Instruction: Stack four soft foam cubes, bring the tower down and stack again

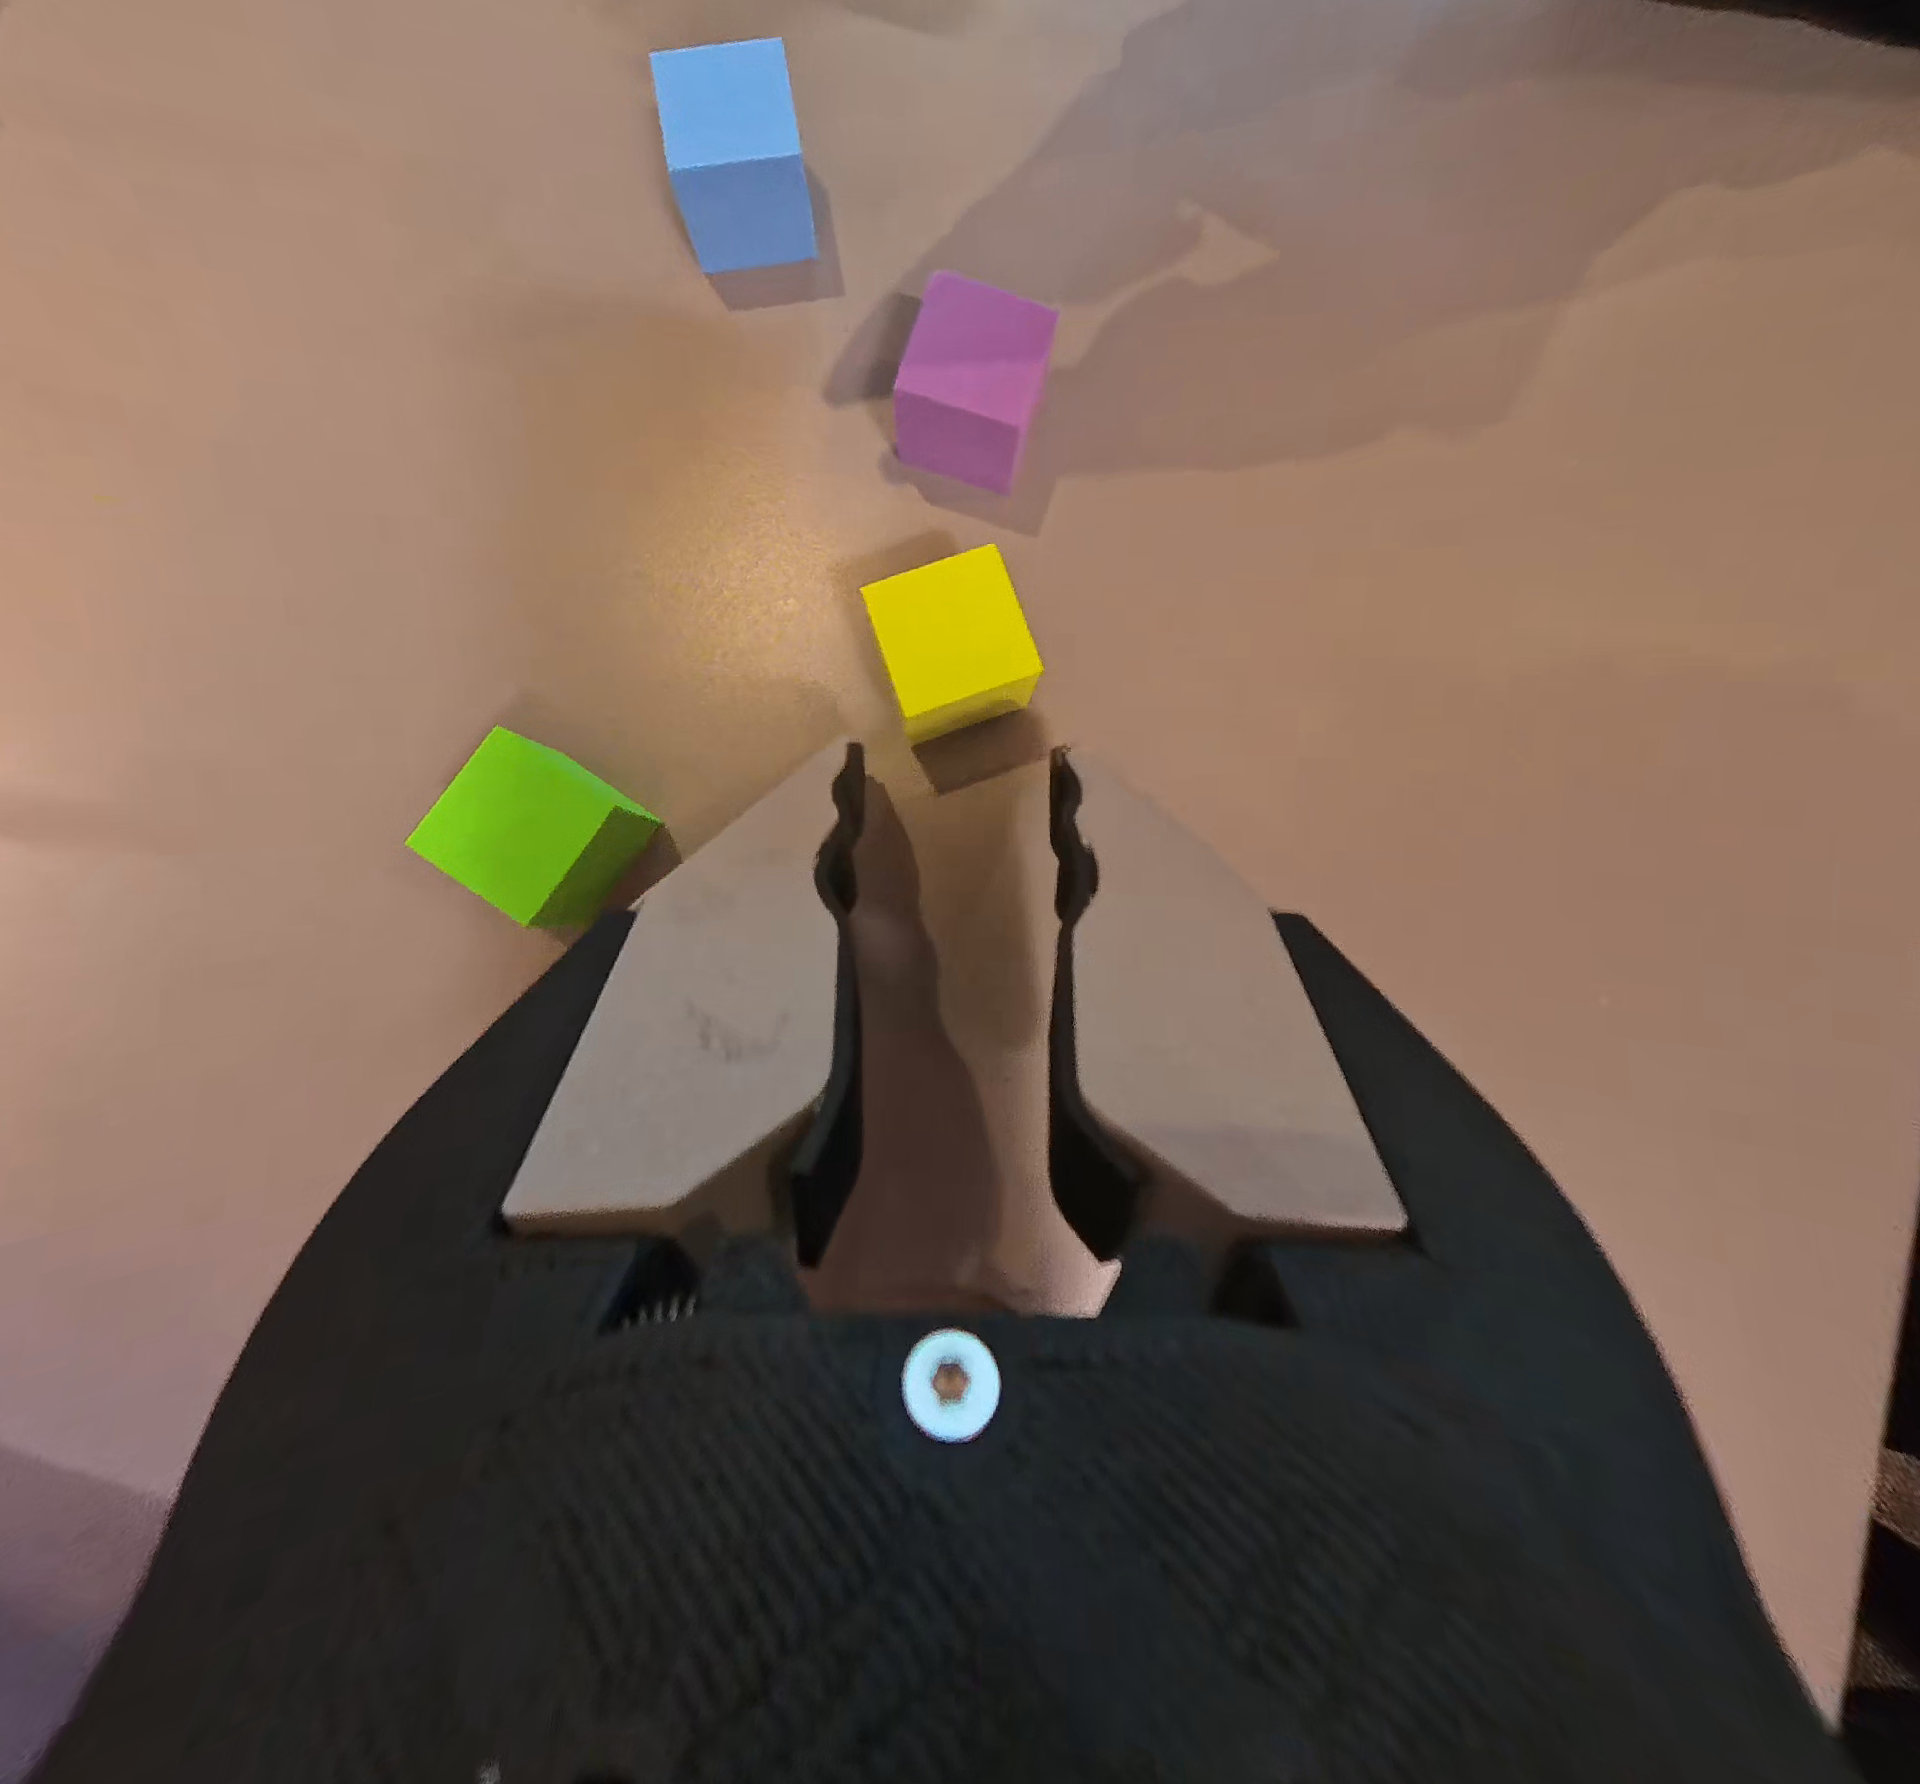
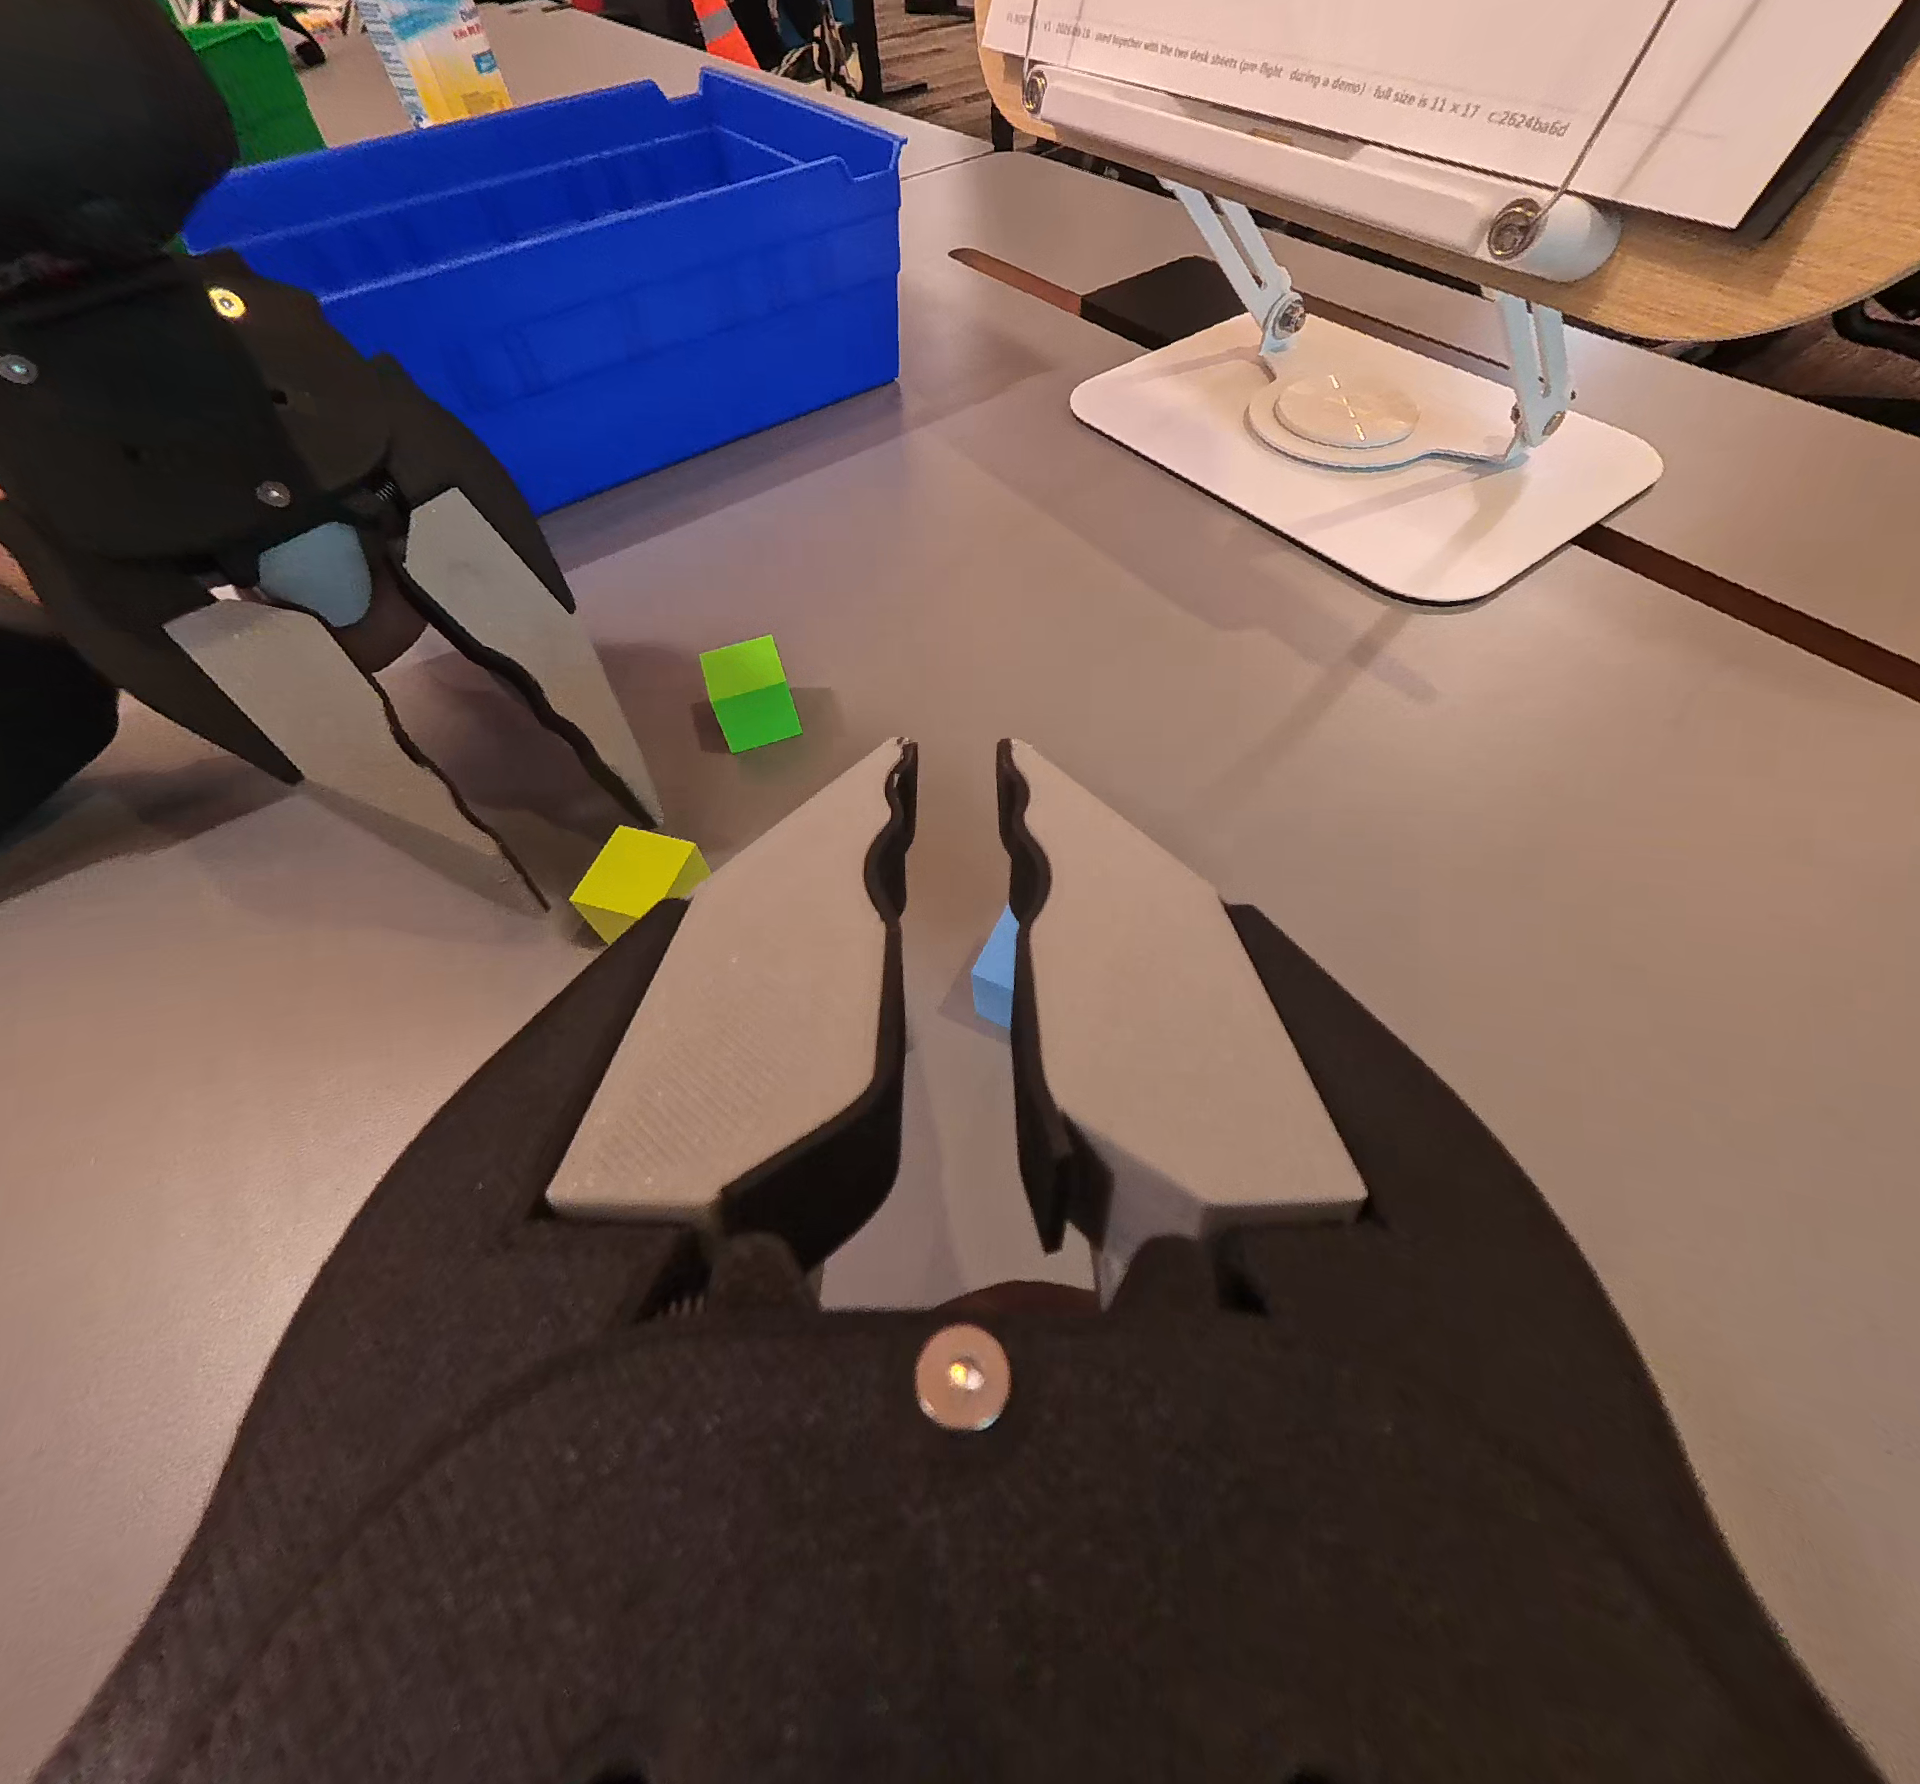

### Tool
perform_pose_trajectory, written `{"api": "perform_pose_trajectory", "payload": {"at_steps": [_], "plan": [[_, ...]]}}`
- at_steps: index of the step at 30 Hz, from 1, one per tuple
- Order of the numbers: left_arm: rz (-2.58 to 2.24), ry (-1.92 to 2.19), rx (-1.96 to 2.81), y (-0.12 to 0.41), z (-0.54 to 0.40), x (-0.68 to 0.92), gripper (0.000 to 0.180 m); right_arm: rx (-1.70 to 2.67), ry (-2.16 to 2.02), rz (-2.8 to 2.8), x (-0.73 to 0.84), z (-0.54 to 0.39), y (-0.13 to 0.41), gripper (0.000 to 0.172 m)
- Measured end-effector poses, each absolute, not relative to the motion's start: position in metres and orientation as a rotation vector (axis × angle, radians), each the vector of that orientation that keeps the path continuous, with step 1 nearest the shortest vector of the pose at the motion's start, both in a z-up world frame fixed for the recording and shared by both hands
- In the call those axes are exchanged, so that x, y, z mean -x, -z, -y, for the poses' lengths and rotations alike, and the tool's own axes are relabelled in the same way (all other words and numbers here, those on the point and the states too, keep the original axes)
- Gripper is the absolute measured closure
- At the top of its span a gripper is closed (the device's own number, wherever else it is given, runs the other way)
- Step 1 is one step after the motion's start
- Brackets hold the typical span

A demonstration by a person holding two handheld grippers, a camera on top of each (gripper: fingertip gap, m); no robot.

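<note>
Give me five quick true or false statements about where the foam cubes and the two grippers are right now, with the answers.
1. All four cubes lie apart on the table, none stacked. True.
2. The left gripper grips the yellow cube. False: its fingers are apart with nothing between them, and the cube lies just beyond the tips.
3. The purple cube lies between the blue cube and the yellow one in the left wrist view. True.
4. The green cube is inside the blue bin. False: it sits on the table in front of the bin.
5. The right gripper holds a cube. False: its fingers are apart with nothing between them.
</note>
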State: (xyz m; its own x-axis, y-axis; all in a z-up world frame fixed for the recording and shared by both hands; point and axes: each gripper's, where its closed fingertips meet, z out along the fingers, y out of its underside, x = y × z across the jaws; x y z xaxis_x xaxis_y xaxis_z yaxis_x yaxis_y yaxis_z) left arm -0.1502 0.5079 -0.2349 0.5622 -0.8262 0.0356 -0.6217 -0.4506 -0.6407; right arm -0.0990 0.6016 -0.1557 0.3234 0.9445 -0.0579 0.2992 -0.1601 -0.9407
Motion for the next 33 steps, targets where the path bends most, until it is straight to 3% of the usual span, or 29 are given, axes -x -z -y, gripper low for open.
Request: {"api": "perform_pose_trajectory", "payload": {"at_steps": [4,6,19,33], "plan": [[-1.111,0.347,2.202,0.234,-0.523,0.156,0.160,1.661,-0.875,1.134,0.099,-0.602,0.155,0.159],[-1.072,0.318,2.167,0.225,-0.530,0.159,0.180,1.657,-0.875,1.130,0.098,-0.602,0.153,0.160],[-1.088,0.197,2.188,0.241,-0.539,0.153,0.180,1.655,-0.875,1.133,0.099,-0.601,0.153,0.160],[-1.271,0.451,2.131,0.236,-0.502,0.124,0.180,1.661,-0.901,1.176,0.102,-0.595,0.157,0.159]]}}
